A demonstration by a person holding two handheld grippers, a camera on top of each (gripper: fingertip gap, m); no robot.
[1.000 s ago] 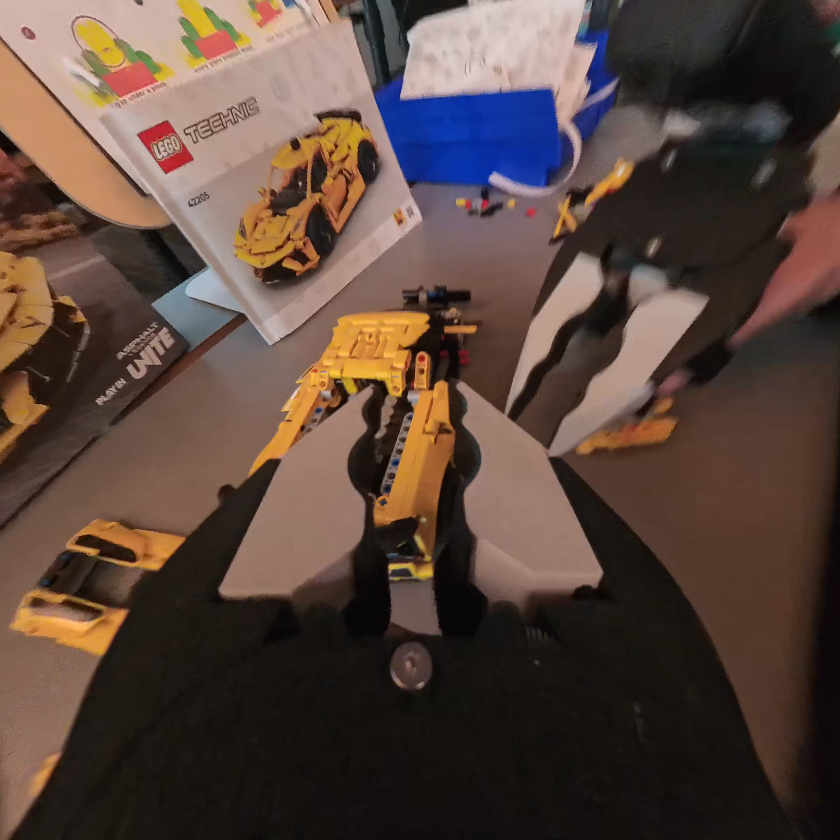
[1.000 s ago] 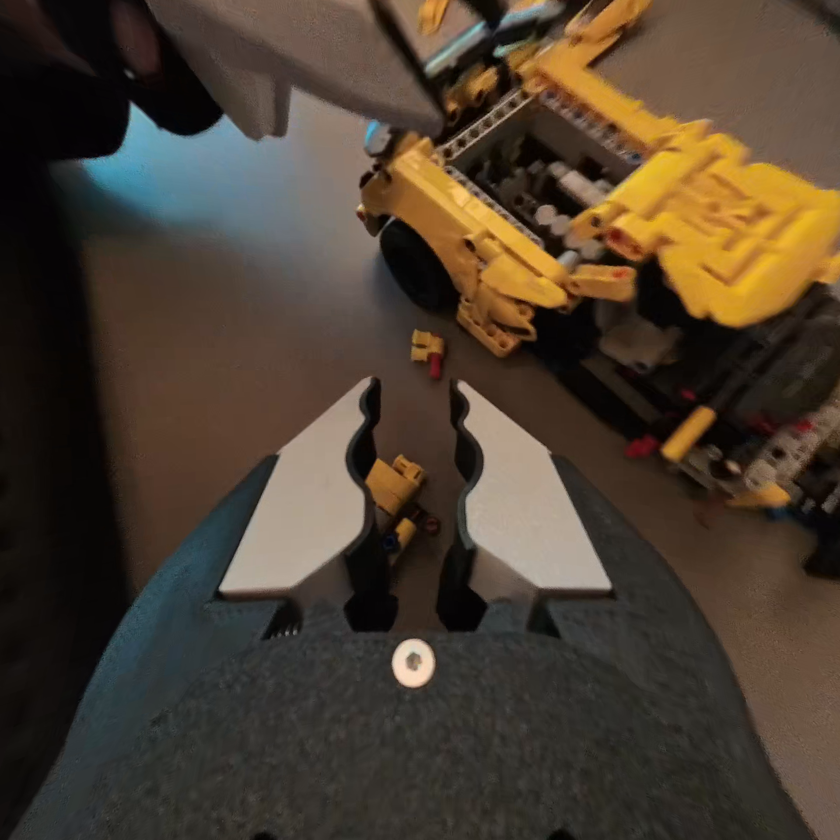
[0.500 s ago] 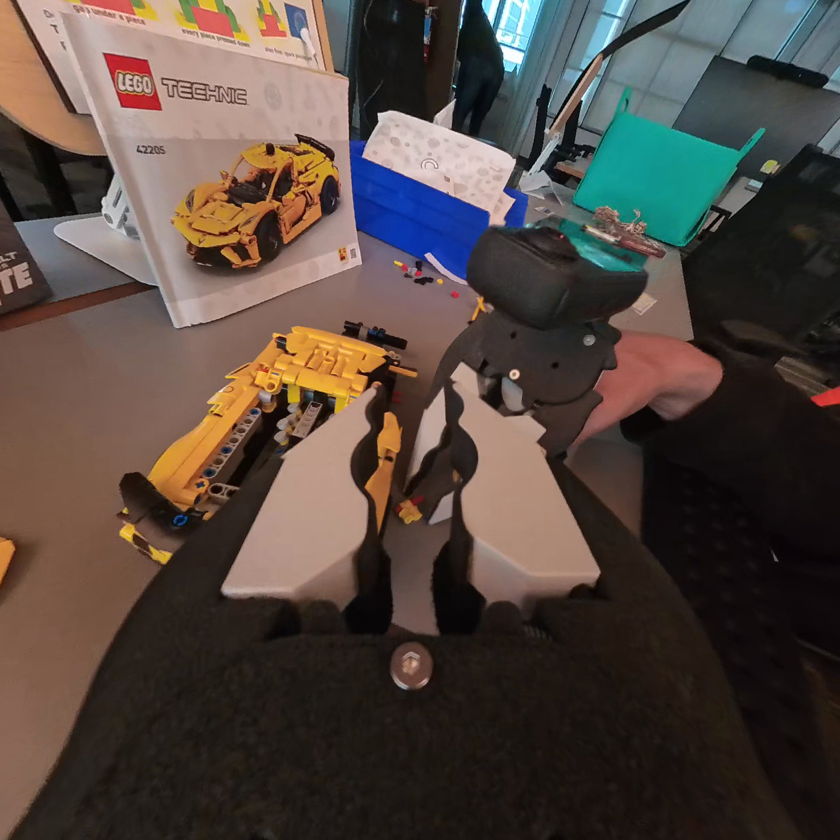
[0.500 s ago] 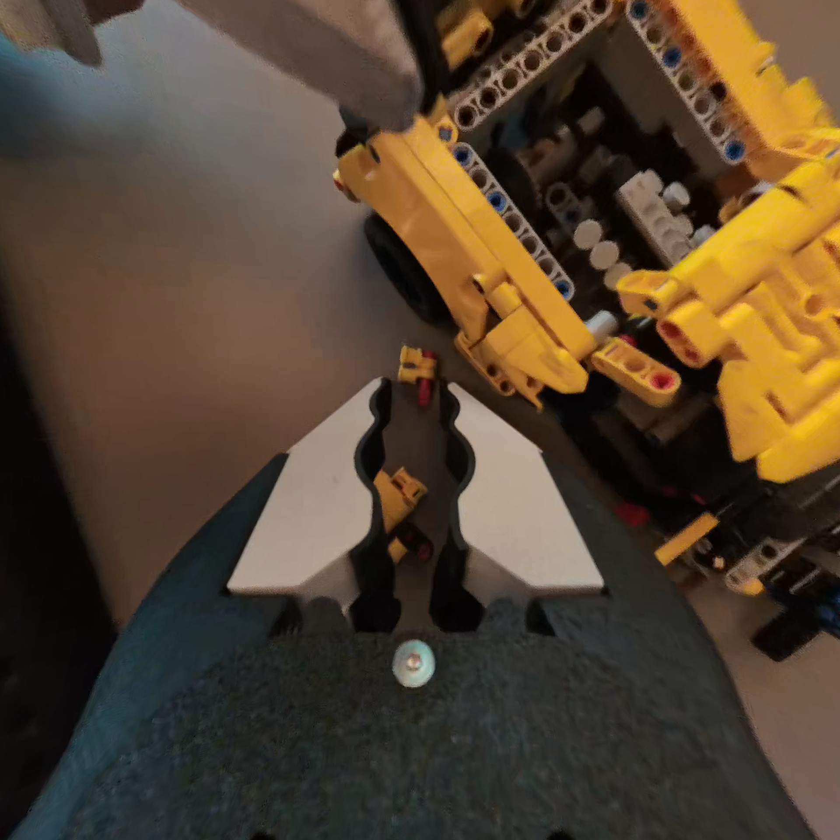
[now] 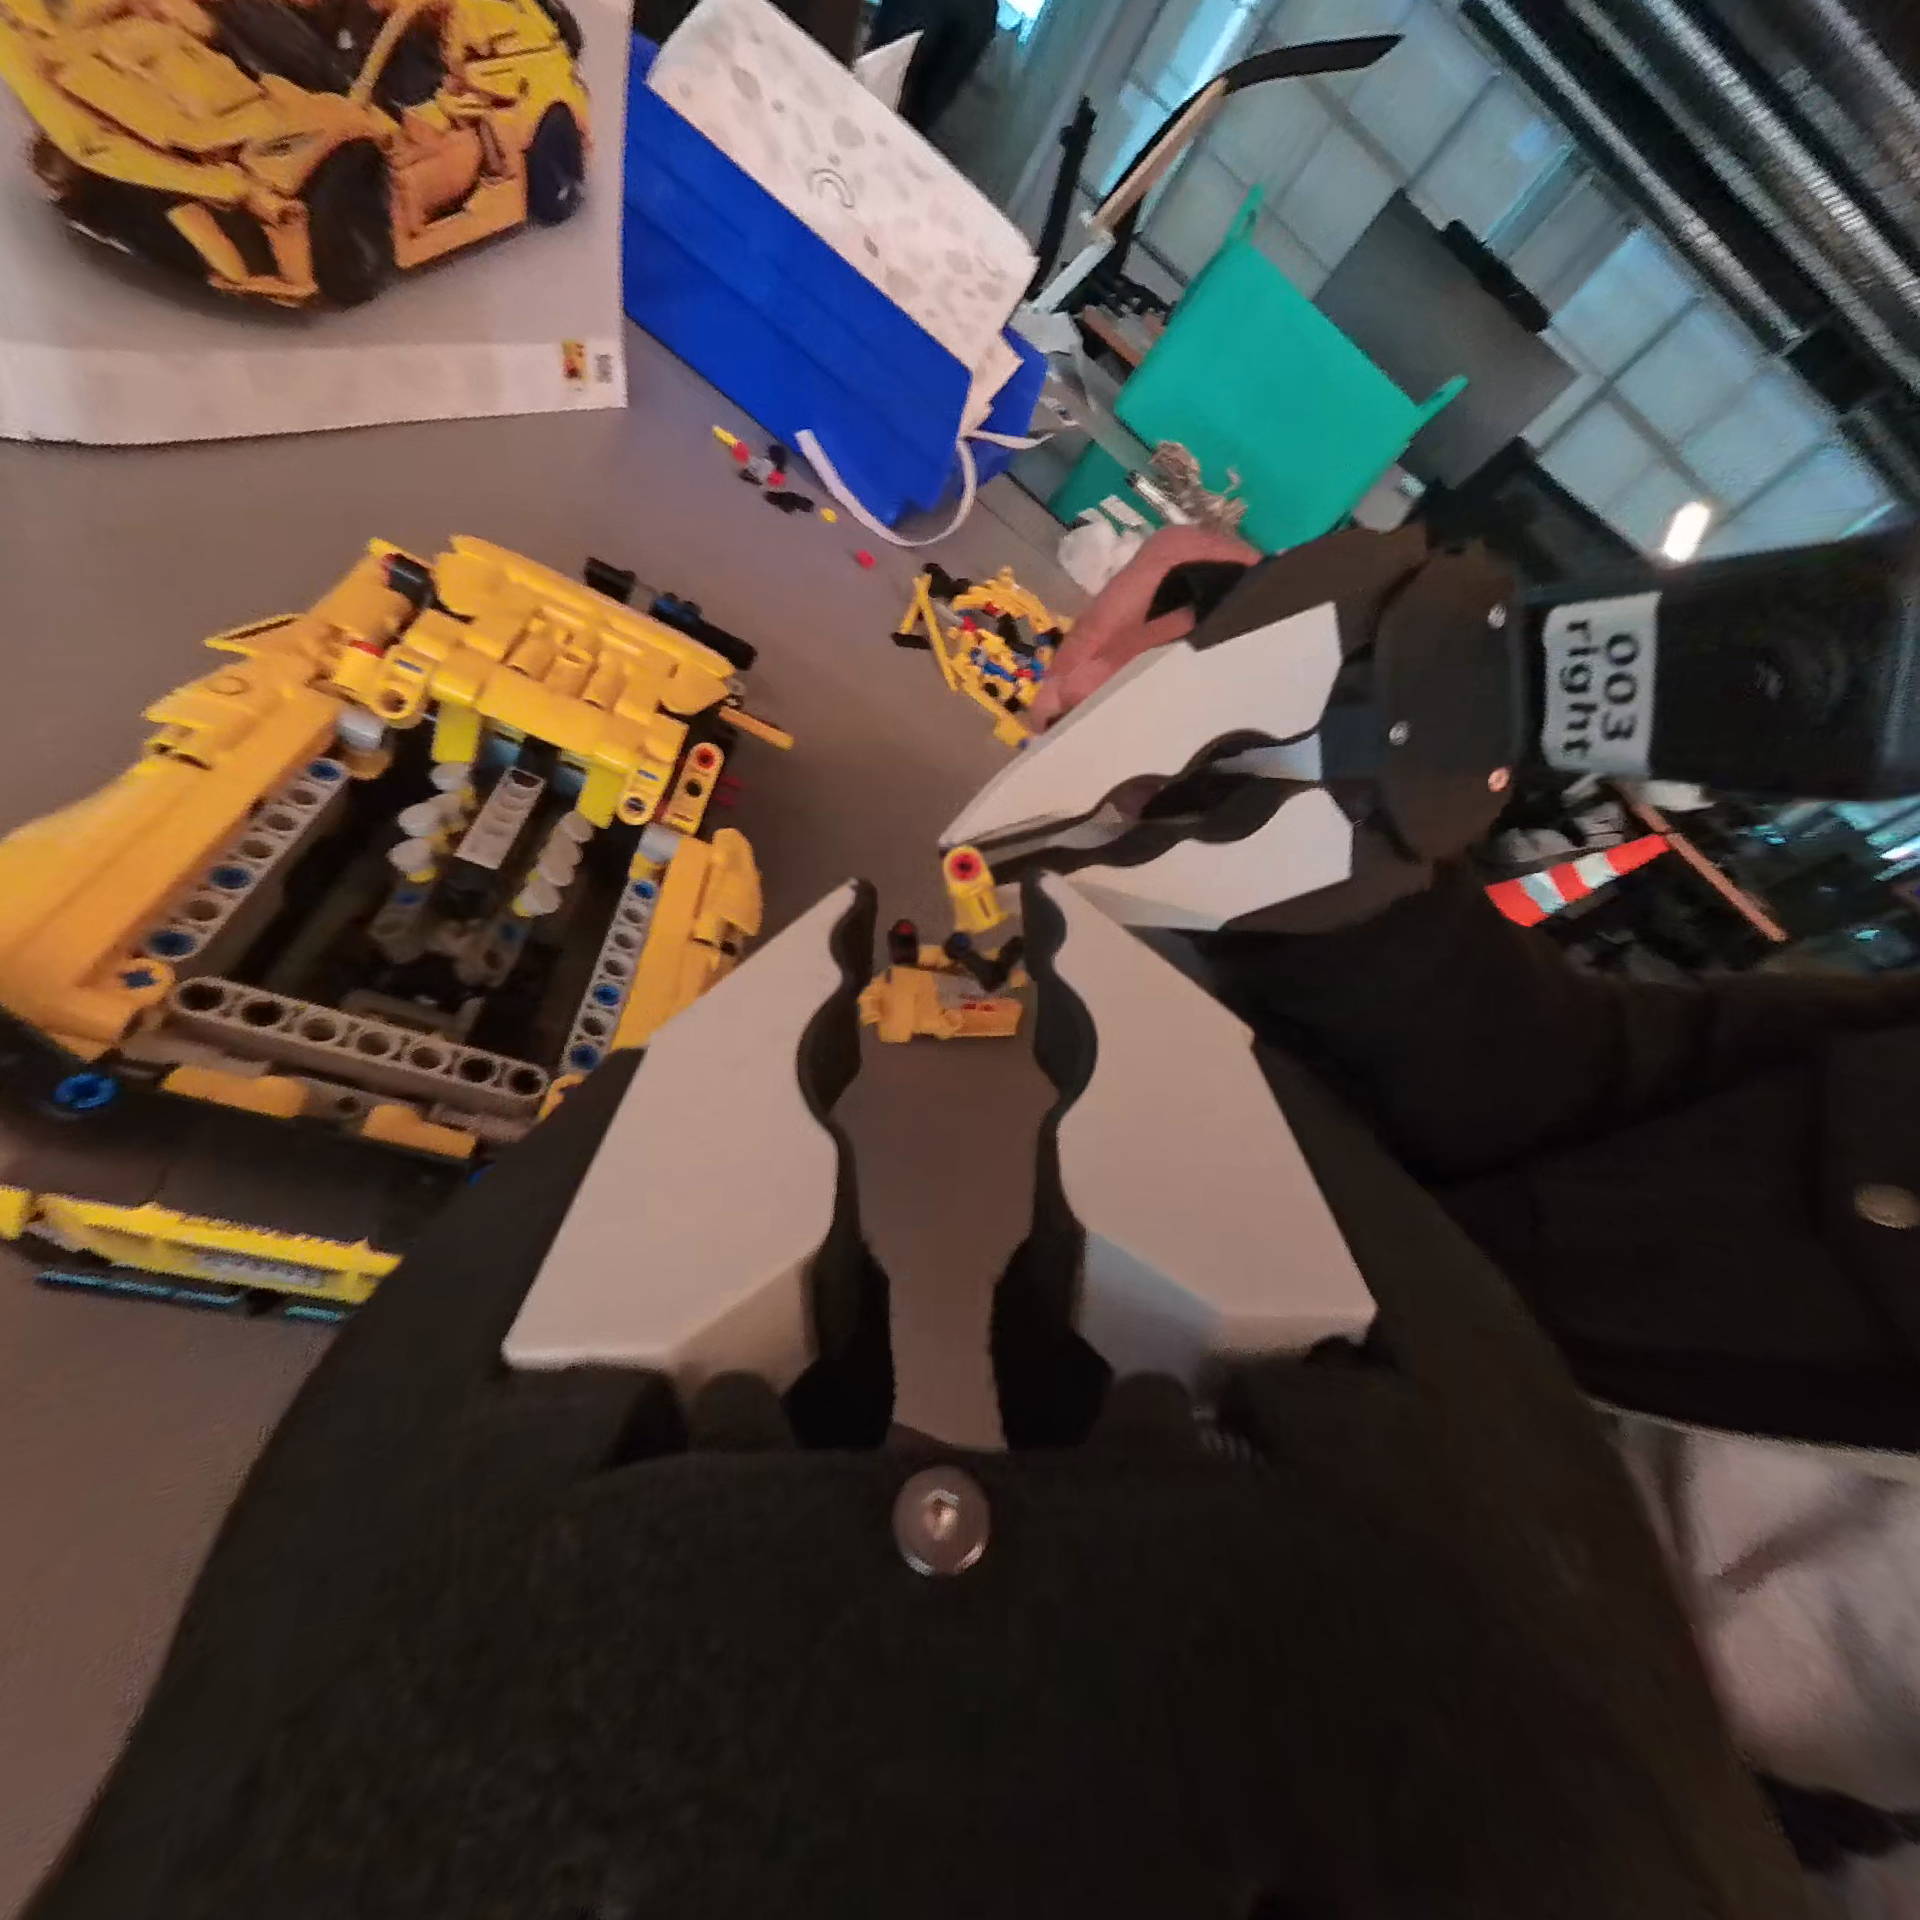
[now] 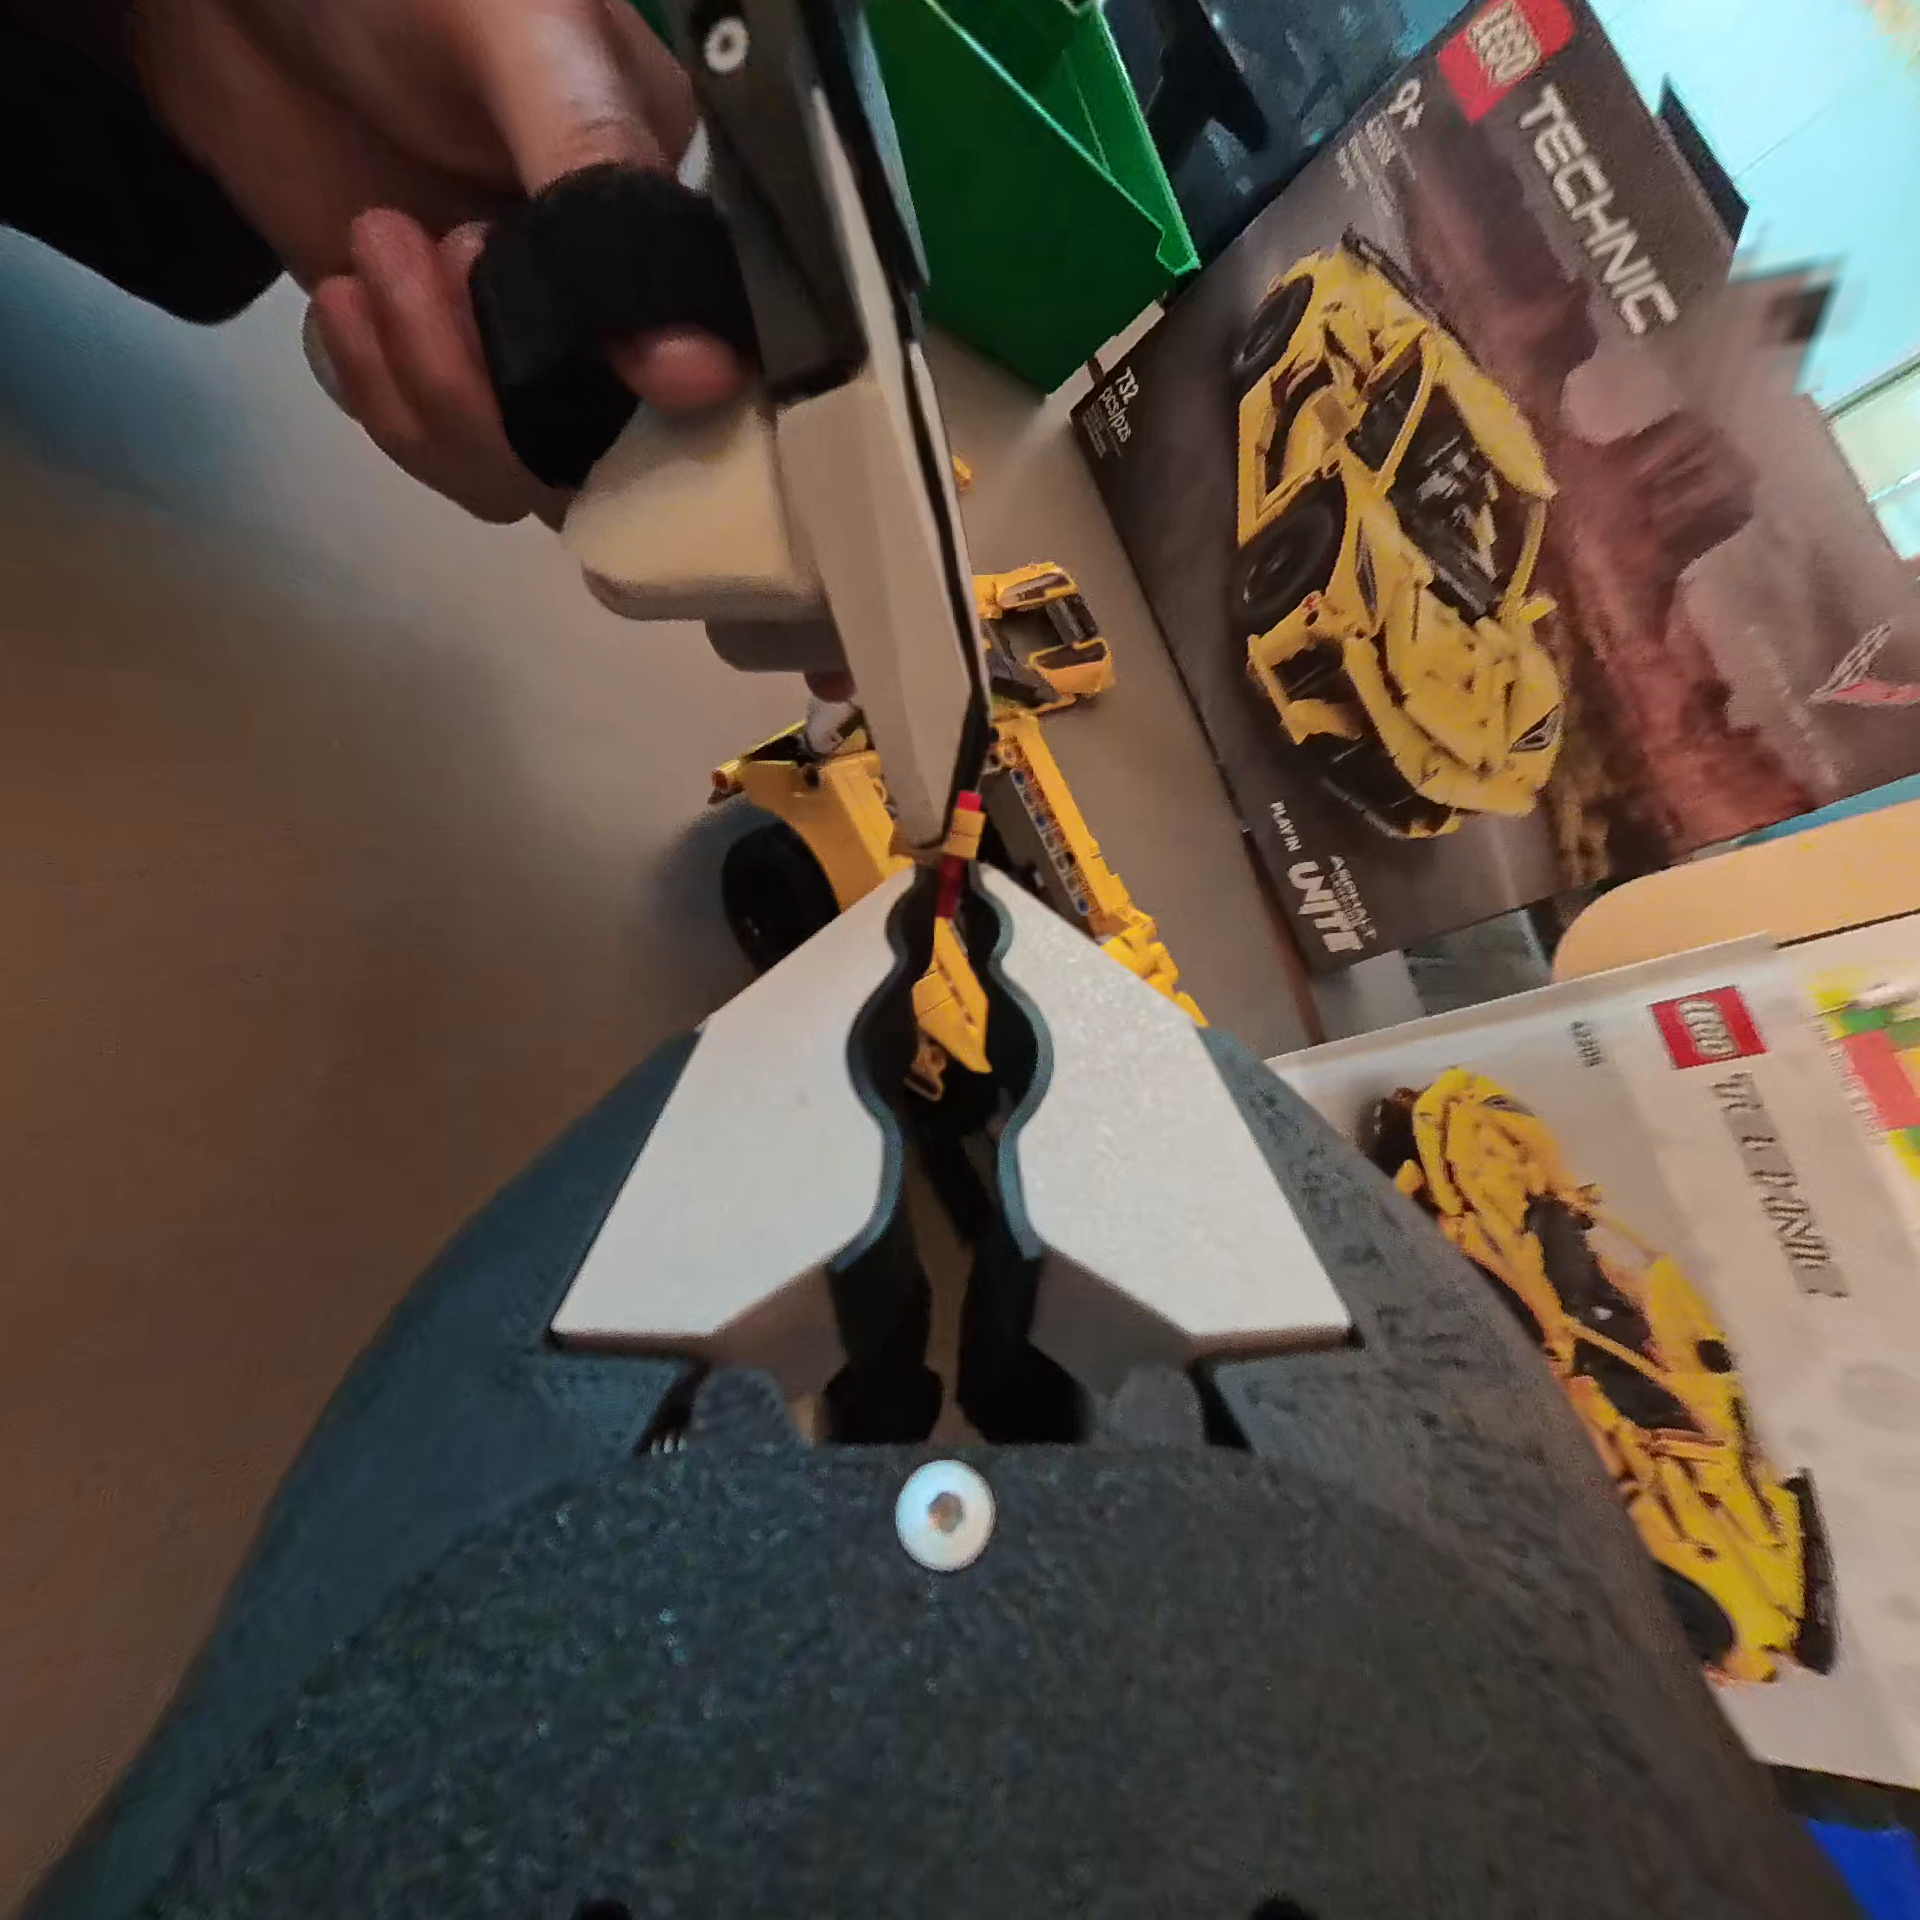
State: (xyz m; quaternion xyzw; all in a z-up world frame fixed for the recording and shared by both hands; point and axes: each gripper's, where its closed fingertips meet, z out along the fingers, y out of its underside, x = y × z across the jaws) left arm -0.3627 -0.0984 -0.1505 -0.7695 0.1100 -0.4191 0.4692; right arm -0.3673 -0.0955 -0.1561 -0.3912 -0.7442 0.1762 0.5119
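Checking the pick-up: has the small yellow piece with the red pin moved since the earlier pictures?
Yes. The piece lay on the table beside the wheel of the yellow car; now the right gripper pinches it, lifted off the table.

Office or lab workspace: my grey table (image 5: 156, 1455), blue bin (image 5: 790, 301), green bin (image 5: 1268, 405), big windows (image 5: 1662, 343), ceiling ducting (image 5: 1766, 114).

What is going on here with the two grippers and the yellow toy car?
A person holds a hand-held gripper in each hand over a grey table. The right hand-held gripper is shut on a small yellow piece with a red end, right at the tips of the left hand-held gripper, which is open. Another small yellow part lies on the table just beyond. The half-built yellow toy car stands to the left, untouched.
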